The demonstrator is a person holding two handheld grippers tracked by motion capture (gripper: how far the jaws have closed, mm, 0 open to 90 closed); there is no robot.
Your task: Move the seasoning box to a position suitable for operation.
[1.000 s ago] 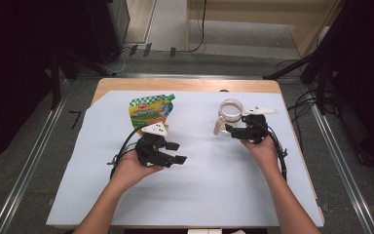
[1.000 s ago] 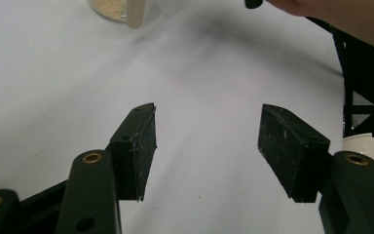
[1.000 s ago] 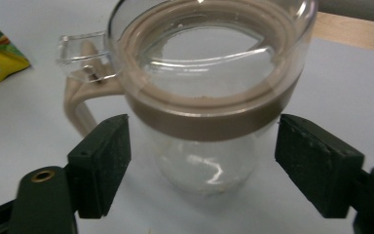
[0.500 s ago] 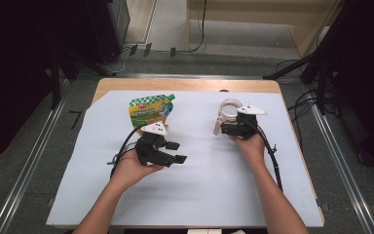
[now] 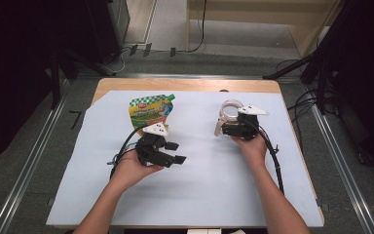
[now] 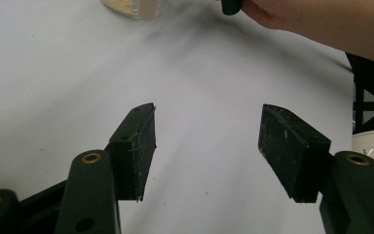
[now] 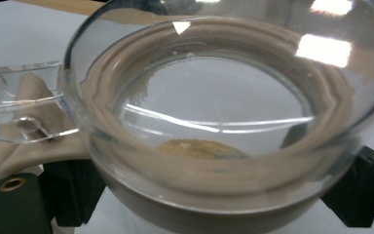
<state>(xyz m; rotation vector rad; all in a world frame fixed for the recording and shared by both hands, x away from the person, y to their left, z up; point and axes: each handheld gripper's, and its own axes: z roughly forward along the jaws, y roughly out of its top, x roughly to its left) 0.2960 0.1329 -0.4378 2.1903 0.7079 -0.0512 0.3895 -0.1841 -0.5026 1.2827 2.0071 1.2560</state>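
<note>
Jaws of the right gripper (image 5: 222, 127) are clasping a clear lidded container (image 7: 214, 122) on the pale mat (image 5: 214, 185), having just widened around it; tan powder (image 7: 199, 147) is lying inside. Left gripper (image 6: 207, 146) is hovering with jaws wide and empty, near a green pouch (image 5: 149, 111)

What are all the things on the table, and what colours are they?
Jar: one, clear with a beige rim and some tan powder inside, right side of the mat, between the right gripper's jaws.
Pouch: one, green and yellow, lying flat at the mat's back left.
Mat: one, pale blue-white, covering the table.
Table: one, wooden, edge showing at the back.
Left gripper: one, black, jaws apart with nothing between.
Right gripper: one, black, at the jar.
</note>
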